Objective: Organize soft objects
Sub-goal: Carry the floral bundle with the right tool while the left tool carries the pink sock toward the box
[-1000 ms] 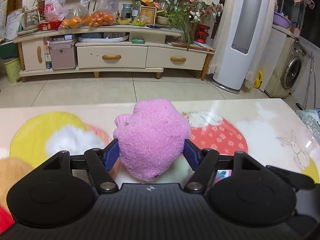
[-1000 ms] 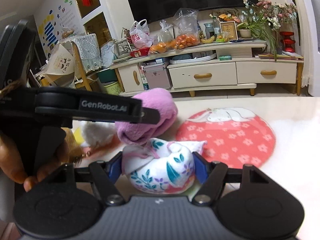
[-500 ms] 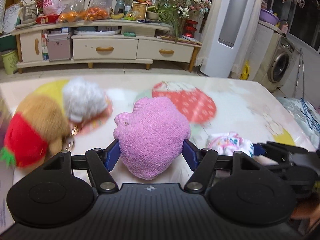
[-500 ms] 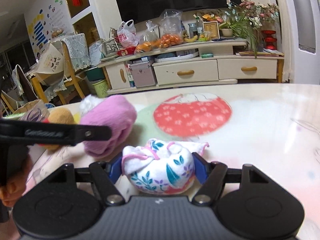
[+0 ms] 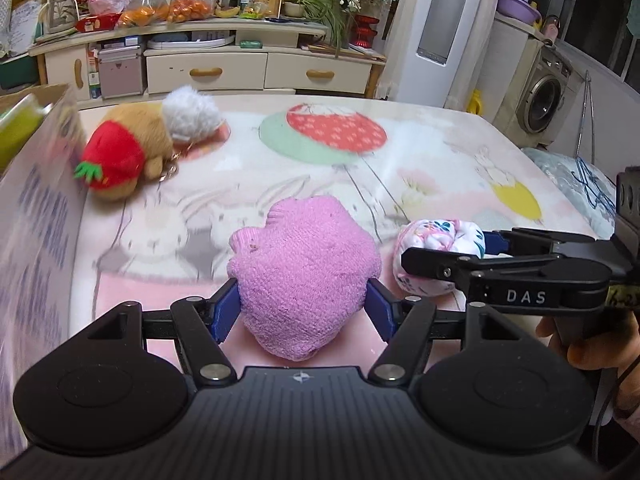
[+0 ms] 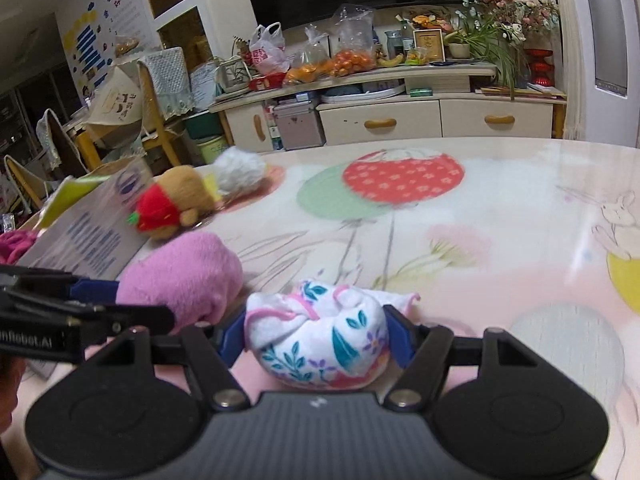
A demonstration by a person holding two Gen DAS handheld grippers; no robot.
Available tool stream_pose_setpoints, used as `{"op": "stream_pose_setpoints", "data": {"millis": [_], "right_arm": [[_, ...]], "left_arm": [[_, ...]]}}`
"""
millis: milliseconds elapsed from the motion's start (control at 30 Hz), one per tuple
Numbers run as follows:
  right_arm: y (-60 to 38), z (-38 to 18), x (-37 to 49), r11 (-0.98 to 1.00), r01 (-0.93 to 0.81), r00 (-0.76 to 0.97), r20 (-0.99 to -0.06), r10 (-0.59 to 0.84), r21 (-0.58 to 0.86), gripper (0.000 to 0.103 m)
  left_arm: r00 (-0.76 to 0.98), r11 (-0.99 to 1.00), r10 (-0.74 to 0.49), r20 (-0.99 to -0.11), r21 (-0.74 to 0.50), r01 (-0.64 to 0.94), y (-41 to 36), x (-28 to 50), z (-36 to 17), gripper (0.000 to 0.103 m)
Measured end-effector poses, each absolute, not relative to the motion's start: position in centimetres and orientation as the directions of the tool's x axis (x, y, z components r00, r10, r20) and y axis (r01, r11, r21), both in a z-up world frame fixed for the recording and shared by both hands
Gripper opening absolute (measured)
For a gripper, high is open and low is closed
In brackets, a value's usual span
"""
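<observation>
Rabbit-and-balloon print covers the table, and against it both bundles now sit nearer the person than a second ago. Nearest, the left gripper is clamped on the pink towel; the right gripper is clamped on the flowered cloth. Both are carried side by side, seemingly clear of the tabletop. Since then a cardboard box has come into view at the left edge, likely the drop point, though blur hides its opening. Beyond lie the strawberry bear and white fluffy toy, still to collect. Right and far tabletop is open; the box wall crowds the left.
</observation>
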State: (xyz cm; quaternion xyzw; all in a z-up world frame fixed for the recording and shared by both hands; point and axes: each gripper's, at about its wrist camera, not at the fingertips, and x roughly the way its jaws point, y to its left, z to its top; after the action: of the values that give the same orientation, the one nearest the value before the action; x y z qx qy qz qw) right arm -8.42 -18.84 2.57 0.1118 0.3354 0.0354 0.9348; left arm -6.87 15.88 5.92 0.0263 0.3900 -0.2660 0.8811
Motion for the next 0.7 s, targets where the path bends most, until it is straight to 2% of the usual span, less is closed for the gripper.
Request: {"op": "stream_pose_setpoints", "data": {"millis": [433, 633, 700], "right_arm": [[-16.0, 3.4, -14.7, 0.976, 0.051, 0.769, -0.632, 0.095, 0.210, 0.068], [-15.1, 3.4, -15.9, 0.979, 0.064, 0.762, -0.642, 0.078, 0.195, 0.068], [-15.1, 3.4, -15.9, 0.979, 0.068, 0.765, -0.640, 0.074, 0.193, 0.068]], "left_arm": [[0.584, 0.862, -0.417, -0.697, -0.098, 0.498, 16.7, -9.6, 5.6, 0.082], [0.610, 0.863, -0.411, -0.677, -0.074, 0.500, 16.1, -8.8, 5.5, 0.090], [0.623, 0.866, -0.402, -0.671, -0.058, 0.496, 15.8, -8.3, 5.4, 0.096]]}}
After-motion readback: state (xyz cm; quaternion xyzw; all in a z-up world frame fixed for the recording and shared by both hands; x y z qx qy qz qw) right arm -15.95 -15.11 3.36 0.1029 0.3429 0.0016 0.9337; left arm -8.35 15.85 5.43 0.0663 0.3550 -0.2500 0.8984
